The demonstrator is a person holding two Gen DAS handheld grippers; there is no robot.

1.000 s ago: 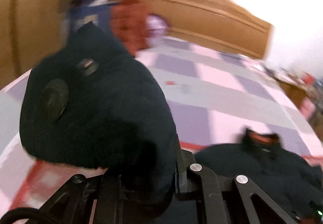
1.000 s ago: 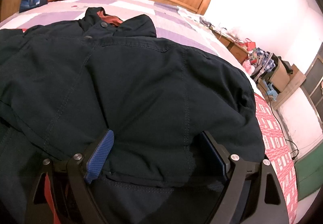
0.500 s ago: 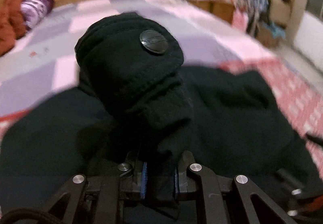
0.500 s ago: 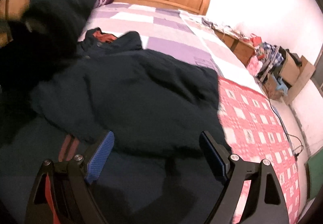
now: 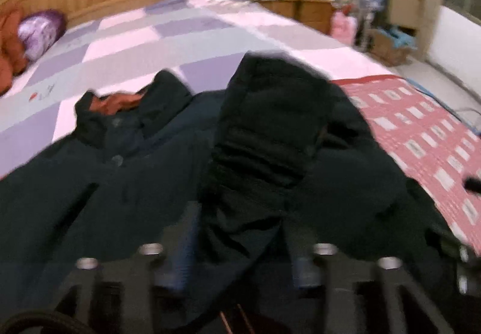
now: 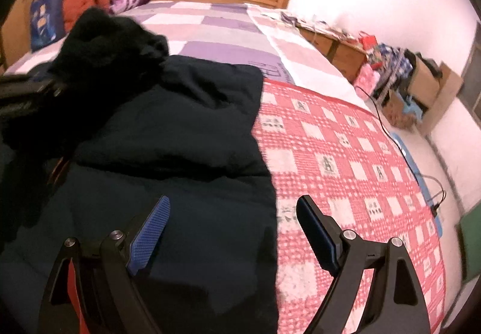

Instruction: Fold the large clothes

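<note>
Left gripper (image 5: 240,246) jaws opening around dark jacket (image 5: 135,183) sleeve; right gripper (image 6: 231,231) wide, empty, beside red checked blanket (image 6: 345,153).

Left claw (image 5: 243,246) smeared by blur – jacket (image 5: 90,198) cut off below

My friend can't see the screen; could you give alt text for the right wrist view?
A dark jacket lies spread on a bed, partly over a red checked cloth. The right gripper hovers above its edge, jaws open and empty.
</note>
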